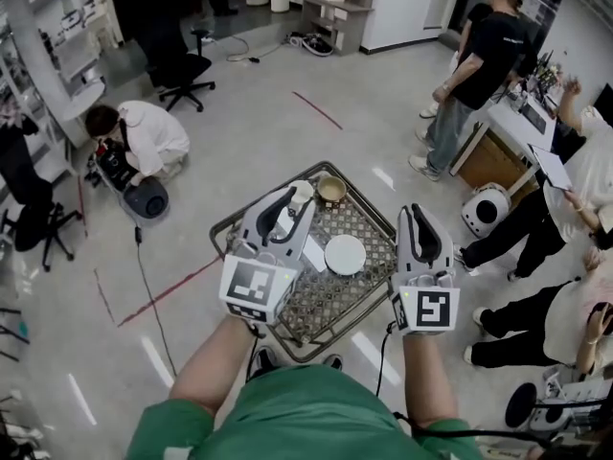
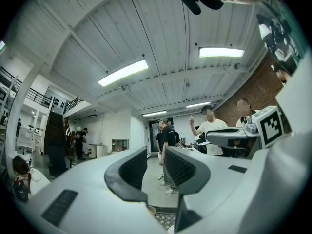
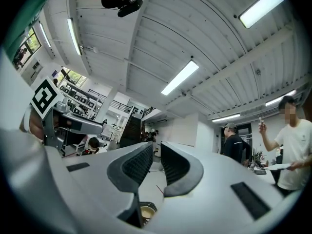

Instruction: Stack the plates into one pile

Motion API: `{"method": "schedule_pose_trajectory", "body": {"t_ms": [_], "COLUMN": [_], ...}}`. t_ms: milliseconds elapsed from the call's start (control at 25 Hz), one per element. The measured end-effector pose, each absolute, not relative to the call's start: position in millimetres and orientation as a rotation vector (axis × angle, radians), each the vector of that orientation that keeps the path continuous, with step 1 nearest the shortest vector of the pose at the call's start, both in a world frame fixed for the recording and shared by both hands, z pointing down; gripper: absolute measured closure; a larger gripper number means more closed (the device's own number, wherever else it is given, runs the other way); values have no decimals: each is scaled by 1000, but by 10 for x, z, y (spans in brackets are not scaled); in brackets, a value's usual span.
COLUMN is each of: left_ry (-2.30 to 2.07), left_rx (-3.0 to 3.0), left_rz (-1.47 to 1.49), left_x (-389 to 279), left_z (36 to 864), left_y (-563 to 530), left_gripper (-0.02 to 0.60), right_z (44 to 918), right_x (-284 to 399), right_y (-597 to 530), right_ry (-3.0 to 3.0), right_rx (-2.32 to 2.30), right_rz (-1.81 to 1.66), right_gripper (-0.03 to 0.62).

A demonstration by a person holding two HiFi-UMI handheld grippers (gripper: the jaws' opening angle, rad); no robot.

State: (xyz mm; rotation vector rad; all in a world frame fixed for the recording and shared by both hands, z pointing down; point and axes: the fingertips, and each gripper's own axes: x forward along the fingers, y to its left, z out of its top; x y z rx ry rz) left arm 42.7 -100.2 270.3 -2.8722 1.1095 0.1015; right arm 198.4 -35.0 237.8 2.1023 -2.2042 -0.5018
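Note:
A small table [image 1: 326,300] with a patterned top stands below me on the floor. A white plate [image 1: 345,254] lies near its middle. A tan bowl [image 1: 331,191] sits at its far edge, with a small white dish [image 1: 303,191] beside it. My left gripper [image 1: 292,200] hovers high over the table's left part and points level; its jaws stand a little apart with nothing between them [image 2: 156,162]. My right gripper [image 1: 417,215] hangs over the table's right edge, jaws narrowly apart and empty [image 3: 157,162]. The bowl [image 3: 146,212] shows under the right jaws.
A person [image 1: 144,137] kneels on the floor at the left by a dark machine. Another person [image 1: 479,65] stands at the back right, and several more crowd the right side near a desk. An office chair [image 1: 187,70] stands at the back left. A white round device [image 1: 487,209] sits right of the table.

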Motion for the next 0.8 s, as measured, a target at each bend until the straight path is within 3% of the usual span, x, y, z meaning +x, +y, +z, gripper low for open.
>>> {"method": "schedule_pose_trajectory", "body": {"t_ms": [800], "left_ry": [1095], "left_rx": [-2849], "left_rz": [139], "left_x": [332], "left_z": [2522], "left_y": [-1140], "left_gripper": [456], "right_z": [2286], "right_x": [1765], "right_y": [-437], "right_ry": [-2232], "right_rx": [2026], "right_rz": [-511], "right_gripper": [526]}}
